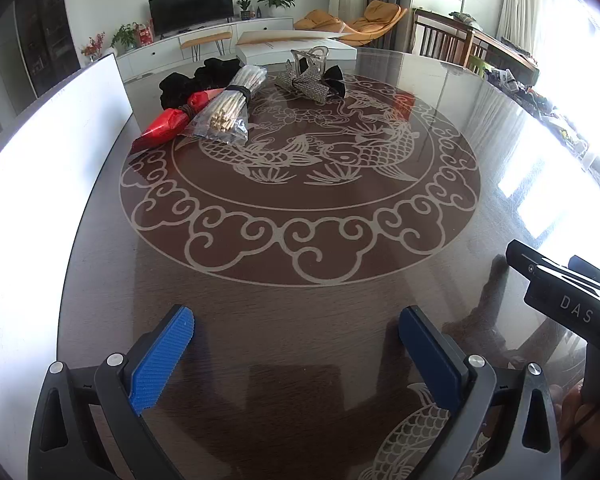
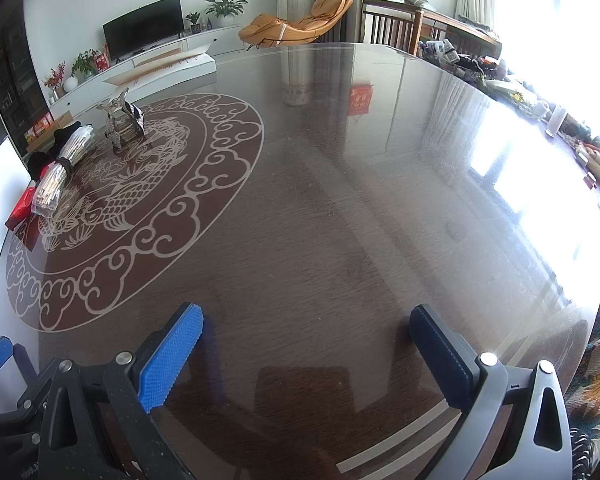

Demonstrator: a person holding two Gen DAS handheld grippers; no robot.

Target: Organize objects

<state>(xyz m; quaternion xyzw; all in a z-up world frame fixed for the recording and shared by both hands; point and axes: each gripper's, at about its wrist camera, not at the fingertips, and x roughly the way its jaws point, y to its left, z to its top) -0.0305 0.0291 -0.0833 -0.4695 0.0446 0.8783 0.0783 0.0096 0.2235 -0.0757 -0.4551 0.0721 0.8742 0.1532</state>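
On the far left part of the dark glass-topped table [image 1: 300,280] lie a clear bag of chopsticks [image 1: 230,104], a red packet [image 1: 168,122] tied with cord, a black scrunchie [image 1: 188,80] and a sparkly bow hair clip [image 1: 312,76]. My left gripper [image 1: 296,332] stands open, well short of them, with nothing between its blue pads. In the right wrist view the same chopsticks [image 2: 62,174], red packet [image 2: 22,208] and hair clip [image 2: 122,122] sit far left. My right gripper [image 2: 306,332] is open and empty over bare table [image 2: 360,220].
A white board [image 1: 48,152] lines the table's left edge. The right gripper's black body [image 1: 568,304] shows at the right of the left wrist view. Clutter [image 2: 572,136] runs along the bright window side. Beyond the table stand a TV [image 1: 190,6] and an orange lounge chair [image 1: 364,20].
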